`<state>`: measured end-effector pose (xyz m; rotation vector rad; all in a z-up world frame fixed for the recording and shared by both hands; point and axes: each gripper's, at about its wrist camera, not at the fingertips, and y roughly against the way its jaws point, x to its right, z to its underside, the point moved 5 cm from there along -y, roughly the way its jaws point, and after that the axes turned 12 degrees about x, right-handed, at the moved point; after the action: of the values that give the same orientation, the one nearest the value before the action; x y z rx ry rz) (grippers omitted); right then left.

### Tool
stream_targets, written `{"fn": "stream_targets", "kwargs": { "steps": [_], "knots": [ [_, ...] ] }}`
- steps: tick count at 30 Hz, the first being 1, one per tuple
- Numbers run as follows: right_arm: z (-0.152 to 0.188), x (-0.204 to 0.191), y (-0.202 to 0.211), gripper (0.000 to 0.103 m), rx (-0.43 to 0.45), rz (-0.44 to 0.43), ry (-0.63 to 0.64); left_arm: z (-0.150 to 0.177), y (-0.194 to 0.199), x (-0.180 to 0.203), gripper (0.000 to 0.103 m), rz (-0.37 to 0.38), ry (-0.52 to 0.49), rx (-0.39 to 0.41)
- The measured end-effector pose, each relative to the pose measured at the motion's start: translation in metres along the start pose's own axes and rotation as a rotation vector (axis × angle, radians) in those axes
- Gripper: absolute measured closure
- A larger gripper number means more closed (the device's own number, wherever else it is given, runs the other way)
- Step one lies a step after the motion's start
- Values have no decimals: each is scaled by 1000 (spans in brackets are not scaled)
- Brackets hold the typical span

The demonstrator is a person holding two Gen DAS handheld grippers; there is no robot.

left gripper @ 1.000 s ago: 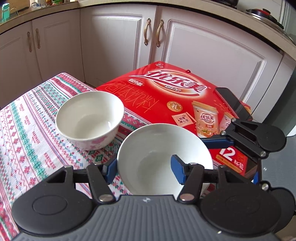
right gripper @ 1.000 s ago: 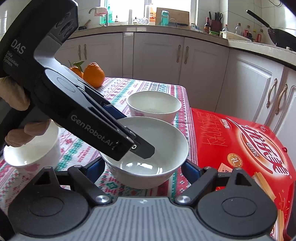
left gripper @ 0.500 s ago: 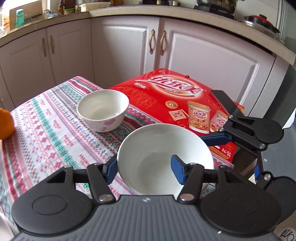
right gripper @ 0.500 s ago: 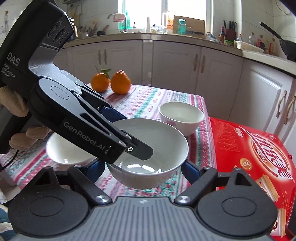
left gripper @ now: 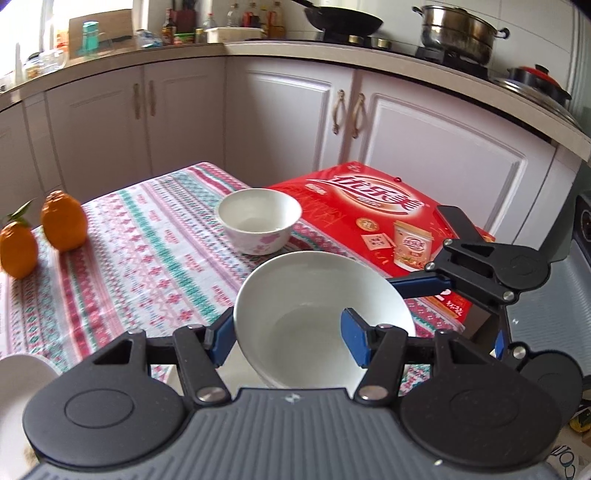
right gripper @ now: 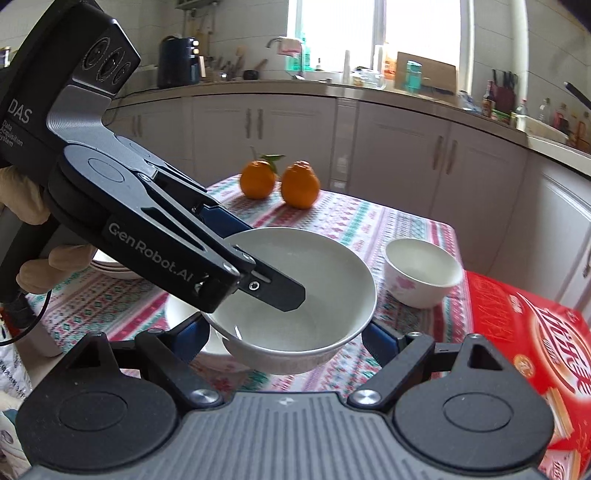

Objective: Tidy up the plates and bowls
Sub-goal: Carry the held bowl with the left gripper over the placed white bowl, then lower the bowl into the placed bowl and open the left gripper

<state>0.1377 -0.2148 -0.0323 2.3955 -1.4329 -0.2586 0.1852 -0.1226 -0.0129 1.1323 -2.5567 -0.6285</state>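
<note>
Both claws have carried the big bowl point(left gripper: 321, 314) up and back from the red box point(left gripper: 373, 218); oranges point(right gripper: 279, 179) now show. We note the left claw point(left gripper: 288, 334) pinches the bowl's wall, one pad inside, one outside. Right claw point(right gripper: 284, 338) stands half wide, jaws flanking the bowl's sides; contact unclear. Stacked bowls point(right gripper: 110, 266) lie left, behind the left claw, so that claw is nearer. Small bowl point(right gripper: 421, 271) sits on the table point(right gripper: 351, 221), right.

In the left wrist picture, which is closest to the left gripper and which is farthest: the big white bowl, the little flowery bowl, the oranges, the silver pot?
1. Big white bowl, clamped in the left gripper.
2. Little flowery bowl, just behind on the tablecloth.
3. Oranges, far left of the table.
4. Silver pot, on the stove.
</note>
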Motion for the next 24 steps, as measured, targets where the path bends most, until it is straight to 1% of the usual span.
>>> {"fn": "stream_targets", "kwargs": {
  "steps": [7,13,18,24],
  "knots": [
    [-5,-19,-15,11,-2,-63,6,10,13,-22,44,-59,45,9],
    [-4,-30,-30,11,-24,-102,5,20,18,-36,44,-90,75,5],
    [2,-32,-38,11,-44,-124,-11,29,15,-42,44,-98,93,-11],
    [7,-31,-47,11,-65,-121,-14,33,9,-44,44,-94,111,-17]
  ]
}}
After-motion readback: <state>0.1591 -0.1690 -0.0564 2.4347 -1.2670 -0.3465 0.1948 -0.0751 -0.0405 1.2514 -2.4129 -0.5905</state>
